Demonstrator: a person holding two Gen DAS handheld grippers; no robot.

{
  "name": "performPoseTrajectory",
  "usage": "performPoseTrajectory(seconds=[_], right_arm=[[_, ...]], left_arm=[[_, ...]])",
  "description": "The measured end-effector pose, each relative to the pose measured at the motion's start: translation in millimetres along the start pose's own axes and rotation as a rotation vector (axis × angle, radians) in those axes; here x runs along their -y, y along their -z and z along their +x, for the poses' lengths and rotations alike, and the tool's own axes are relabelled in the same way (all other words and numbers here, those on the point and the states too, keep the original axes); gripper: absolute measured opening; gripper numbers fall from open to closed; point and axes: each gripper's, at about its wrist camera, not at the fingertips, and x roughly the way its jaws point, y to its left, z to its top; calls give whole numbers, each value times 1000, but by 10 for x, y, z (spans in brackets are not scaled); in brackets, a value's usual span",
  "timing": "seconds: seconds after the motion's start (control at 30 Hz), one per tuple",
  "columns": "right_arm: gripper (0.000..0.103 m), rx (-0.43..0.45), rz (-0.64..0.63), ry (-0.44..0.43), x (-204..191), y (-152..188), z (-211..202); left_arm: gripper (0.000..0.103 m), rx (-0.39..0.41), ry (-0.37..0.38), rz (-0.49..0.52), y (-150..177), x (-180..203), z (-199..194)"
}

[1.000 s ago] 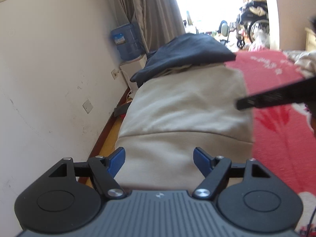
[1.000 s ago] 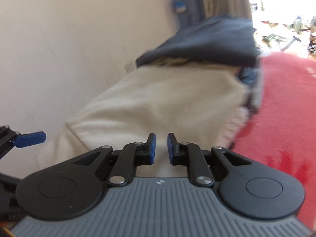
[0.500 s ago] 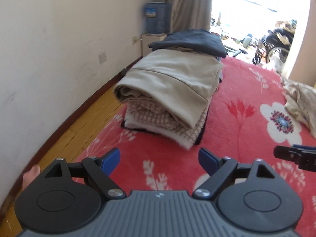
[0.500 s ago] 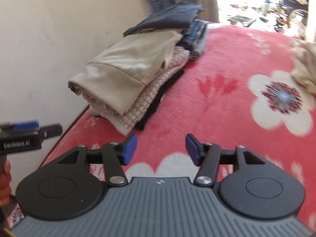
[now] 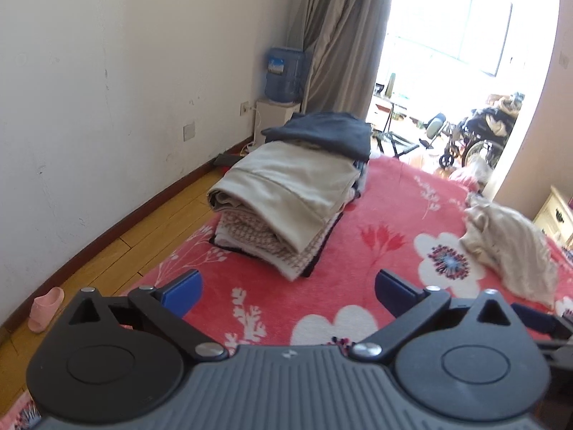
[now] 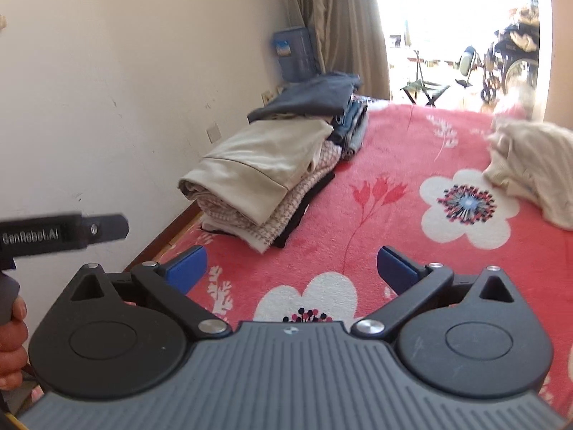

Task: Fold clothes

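Both the left gripper (image 5: 286,292) and right gripper (image 6: 292,268) were opening, jaws wide and empty, above the red floral blanket (image 6: 376,236).

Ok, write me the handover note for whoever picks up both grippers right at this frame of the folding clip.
Left gripper: jaws opening, nothing between them.
Right gripper: jaws opening, nothing between them.
Folded stack: on the red floral blanket at its wall-side edge, beige garment on top at the near end, dark garment on top behind it.
Done: those pieces are folded and piled.
Left: the crumpled cream garment lying loose on the blanket to the right; fold it next, then add it to the stack.
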Motion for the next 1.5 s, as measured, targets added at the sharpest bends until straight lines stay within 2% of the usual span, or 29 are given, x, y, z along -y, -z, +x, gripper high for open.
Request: performPoseTrajectory(seconds=[0.1,0.17,0.27,0.4,0.53,0.67,0.77,0.87,1.0,1.1,1.23,1.37,1.5], right_arm=[[102,-1,-22,20,-18,14,-183],[102,-6,-31,31,2,20,-298],[102,-17,-53,101,34,26,-460],[102,-8,-77,162,93,55,-637],[102,10,-70,202,146,142,-755],[102,24,-119,251,143,244,-833],[102,2,-129,217,174,278,-868],[102,20,-100,178,217,302,-945],[102,20,-106,171,217,298,-957],[102,15,-96,156,229,311,-914],[102,-13,-75,136,218,321,-817],[102,-18,-117,188,104,314,-740],[102,-2,-136,203,-4,278,-727]], left_arm=[[103,-2,-13,-2,59,145,-195],[103,7,-67,23,111,291,-287],[103,51,-147,53,195,485,-377],[103,15,-123,30,262,590,-345],[103,44,-151,20,397,707,-384],[103,61,-156,18,522,778,-442],[103,55,-140,28,581,810,-482],[103,43,-126,36,612,834,-511],[103,32,-109,33,630,843,-492],[103,12,-137,17,637,822,-445],[103,28,-184,-2,639,709,-401],[103,17,-215,-24,614,571,-343],[103,1,-221,-36,587,472,-297]])
